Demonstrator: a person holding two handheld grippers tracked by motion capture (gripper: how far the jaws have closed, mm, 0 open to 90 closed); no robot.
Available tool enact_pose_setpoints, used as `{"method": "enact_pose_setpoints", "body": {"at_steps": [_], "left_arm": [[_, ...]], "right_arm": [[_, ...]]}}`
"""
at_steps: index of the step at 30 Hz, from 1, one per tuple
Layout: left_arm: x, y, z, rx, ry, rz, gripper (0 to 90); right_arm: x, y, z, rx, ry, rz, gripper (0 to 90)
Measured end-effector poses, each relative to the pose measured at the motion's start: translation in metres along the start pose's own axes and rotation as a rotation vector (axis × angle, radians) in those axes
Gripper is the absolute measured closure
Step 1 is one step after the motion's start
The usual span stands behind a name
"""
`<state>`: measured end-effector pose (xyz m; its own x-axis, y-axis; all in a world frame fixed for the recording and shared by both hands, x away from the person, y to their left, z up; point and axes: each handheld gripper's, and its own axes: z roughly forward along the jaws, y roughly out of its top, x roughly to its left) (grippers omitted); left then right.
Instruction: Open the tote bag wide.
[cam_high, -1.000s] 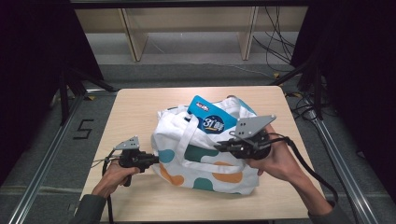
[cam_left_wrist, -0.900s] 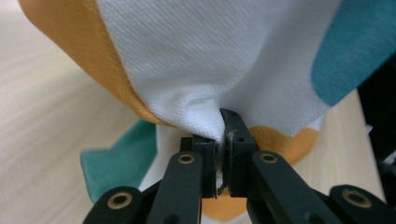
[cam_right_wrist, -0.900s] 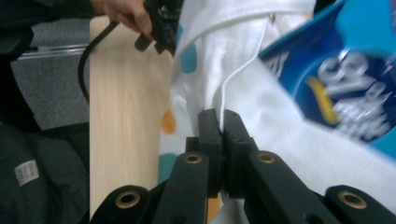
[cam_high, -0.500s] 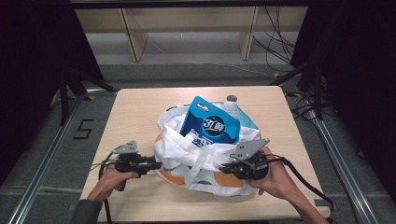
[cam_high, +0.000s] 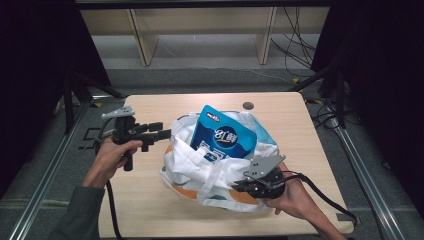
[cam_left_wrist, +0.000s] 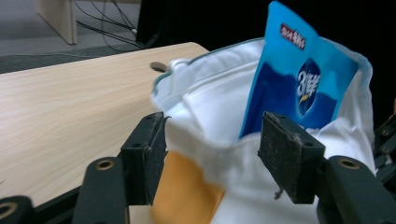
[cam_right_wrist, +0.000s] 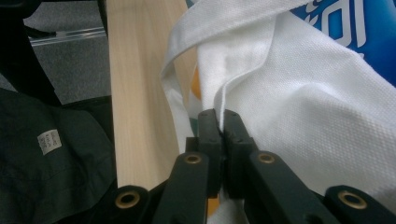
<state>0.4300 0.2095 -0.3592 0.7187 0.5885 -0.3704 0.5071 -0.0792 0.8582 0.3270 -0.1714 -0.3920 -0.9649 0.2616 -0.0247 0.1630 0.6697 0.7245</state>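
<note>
**High view: blue pouch going into cloth bag, right tool pinching the rim**

High view is showing a white cloth bag (cam_high: 215, 167) with orange and teal spots lying mid-surface (cam_high: 300, 120), a blue pouch (cam_high: 223, 139) standing half out of its mouth. Right tool (cam_high: 239, 187) is sitting at the bag's near edge; in the right gripper view its jaws are pressed together on a fold of the white fabric (cam_right_wrist: 243, 84), so it is clamping the bag rim. Left tool (cam_high: 165, 133) is hovering at the bag's left edge, jaws spread wide; in the left gripper view the rim (cam_left_wrist: 205, 140) is lying between the two pads (cam_left_wrist: 289, 154) but neither one is pressing on it, nothing gripped. Pouch is leaning upright inside the opening, top part clear of the bag.

Step in hand, as I'm reading it: opening or holding the bag mouth around the pouch. Next move is probably calling for the left tool to close on the rim in front of it, then both tools pulling the fabric up and over the pouch. Risk: the fabric is slack and could be slipping out of the left jaws before they shut.
</note>
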Motion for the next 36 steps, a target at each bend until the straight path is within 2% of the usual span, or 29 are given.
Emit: {"method": "enact_pose_setpoints", "body": {"at_steps": [3, 4, 5, 7, 8, 9, 10, 11, 12, 13, 14, 17, 18, 20, 22, 23, 24, 25, 26, 27, 28, 29, 32, 34, 35, 36], "left_arm": [[0.001, 0.004, 0.016, 0.052, 0.034, -0.027, 35.5], [0.003, 0.003, 0.022, 0.072, 0.053, -0.047, 34.4], [0.007, 0.000, 0.027, 0.095, 0.060, -0.081, 33.3], [0.011, -0.007, 0.034, 0.130, 0.055, -0.109, 35.5], [0.012, -0.014, 0.037, 0.158, 0.043, -0.106, 41.0], [0.015, -0.018, 0.040, 0.166, 0.028, -0.080, 46.6], [0.021, -0.023, 0.040, 0.189, 0.036, -0.013, 52.2], [0.018, -0.032, 0.040, 0.221, 0.038, -0.038, 61.4], [0.013, -0.037, 0.040, 0.225, 0.050, -0.080, 70.0], [0.011, -0.042, 0.039, 0.223, 0.049, -0.064, 78.1], [0.009, -0.046, 0.037, 0.206, 0.044, -0.059, 82.6], [0.003, -0.050, 0.031, 0.188, 0.025, -0.021, 86.3], [0.000, -0.051, 0.029, 0.188, 0.018, -0.008, 86.4], [-0.004, -0.052, 0.026, 0.183, 0.016, 0.008, 86.4], [-0.008, -0.052, 0.023, 0.178, 0.014, 0.023, 86.3], [-0.009, -0.052, 0.022, 0.177, 0.014, 0.037, 86.4], [-0.010, -0.052, 0.021, 0.177, 0.008, 0.039, 86.4], [-0.013, -0.052, 0.020, 0.169, 0.017, 0.036, 86.4], [-0.013, -0.053, 0.019, 0.172, 0.006, 0.045, 86.4], [-0.014, -0.053, 0.019, 0.168, 0.007, 0.056, 86.4], [-0.015, -0.054, 0.018, 0.167, 0.011, 0.055, 86.4], [-0.016, -0.055, 0.018, 0.168, 0.009, 0.060, 86.3], [-0.018, -0.056, 0.017, 0.160, 0.010, 0.066, 86.3], [-0.019, -0.056, 0.016, 0.161, 0.011, 0.078, 86.2], [-0.019, -0.057, 0.016, 0.160, 0.007, 0.080, 86.2], [-0.019, -0.058, 0.015, 0.161, 0.007, 0.087, 86.2]], "right_arm": [[0.000, 0.000, 0.001, -0.002, 0.004, -0.030, 88.9], [0.002, 0.000, 0.001, -0.006, 0.010, -0.016, 88.9], [0.002, 0.000, 0.001, -0.007, 0.004, -0.029, 88.9], [0.003, -0.001, 0.001, -0.010, 0.003, -0.020, 88.9], [0.004, -0.001, 0.001, -0.008, 0.004, -0.022, 88.9], [0.004, -0.001, 0.001, -0.009, 0.004, -0.023, 88.9], [0.003, -0.001, 0.001, -0.007, 0.002, -0.026, 88.9], [0.002, -0.001, 0.001, -0.012, -0.011, -0.028, 88.8], [0.002, 0.000, -0.001, -0.018, -0.001, -0.010, 88.5], [0.001, 0.000, -0.002, -0.027, -0.011, -0.007, 88.2], [0.001, 0.001, -0.004, -0.030, -0.016, 0.002, 87.6], [-0.002, 0.007, -0.022, -0.114, -0.053, 0.042, 76.9], [-0.003, 0.009, -0.029, -0.132, -0.077, 0.042, 74.7], [-0.007, 0.018, -0.049, -0.203, -0.161, 0.047, 68.9], [-0.012, 0.027, -0.069, -0.249, -0.261, 0.065, 65.1], [-0.016, 0.032, -0.081, -0.253, -0.292, 0.094, 61.9], [-0.020, 0.036, -0.086, -0.264, -0.349, 0.103, 58.6], [-0.023, 0.039, -0.089, -0.253, -0.393, 0.117, 55.3], [-0.030, 0.043, -0.092, -0.223, -0.438, 0.121, 51.4], [-0.036, 0.046, -0.093, -0.212, -0.456, 0.166, 48.4], [-0.045, 0.047, -0.092, -0.211, -0.465, 0.174, 46.9], [-0.053, 0.049, -0.091, -0.185, -0.432, 0.204, 45.6], [-0.070, 0.055, -0.084, -0.171, -0.423, 0.273, 44.2], [-0.084, 0.059, -0.078, -0.176, -0.388, 0.347, 45.1], [-0.090, 0.059, -0.074, -0.164, -0.390, 0.354, 45.3], [-0.093, 0.060, -0.073, -0.144, -0.366, 0.371, 46.7]]}}
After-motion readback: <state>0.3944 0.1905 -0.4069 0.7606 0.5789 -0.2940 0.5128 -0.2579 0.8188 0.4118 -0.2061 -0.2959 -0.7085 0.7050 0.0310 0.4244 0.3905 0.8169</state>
